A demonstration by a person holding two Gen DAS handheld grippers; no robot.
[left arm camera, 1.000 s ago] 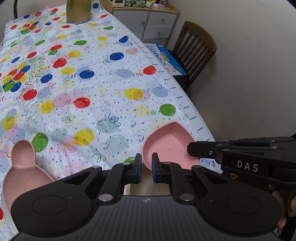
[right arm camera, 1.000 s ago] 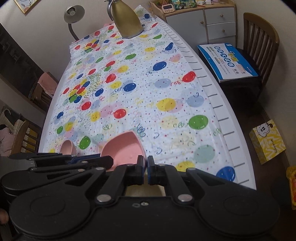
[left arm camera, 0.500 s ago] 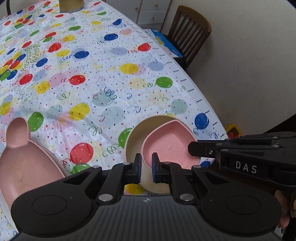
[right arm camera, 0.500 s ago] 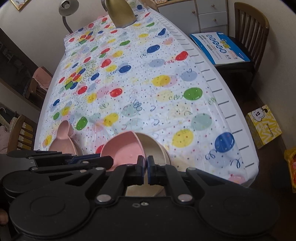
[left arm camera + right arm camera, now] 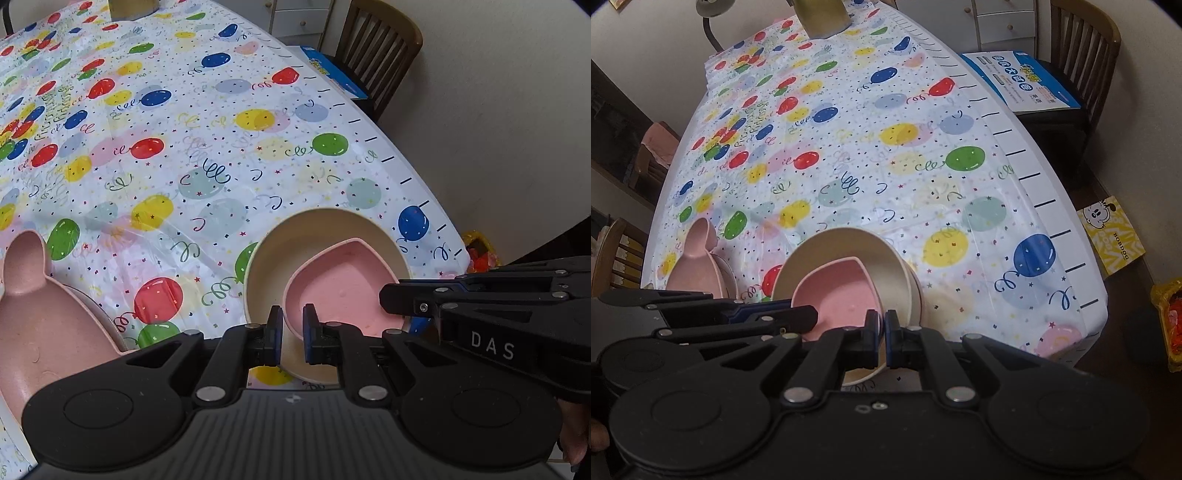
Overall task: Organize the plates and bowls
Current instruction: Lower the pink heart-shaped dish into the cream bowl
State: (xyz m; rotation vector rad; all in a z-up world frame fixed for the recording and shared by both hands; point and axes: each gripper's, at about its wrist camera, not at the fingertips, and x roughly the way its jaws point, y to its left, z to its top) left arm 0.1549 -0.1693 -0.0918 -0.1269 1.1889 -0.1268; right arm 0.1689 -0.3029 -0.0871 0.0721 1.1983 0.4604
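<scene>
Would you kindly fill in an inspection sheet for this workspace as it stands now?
Surface: table under a balloon-print cloth.
Job's things: pink heart bowl over the cream bowl, tilted; pink eared plate to their left.
Clutter: gold lamp shade at the far end.
Grippers: left gripper and right gripper each shut on the heart bowl's rim.
Cables: nothing seen.
Surroundings: chair holding a blue pack; yellow box on the floor; drawers.

a home dining room: a long table under a balloon-print party cloth, wooden chairs around it, a white drawer cabinet against the wall.
</scene>
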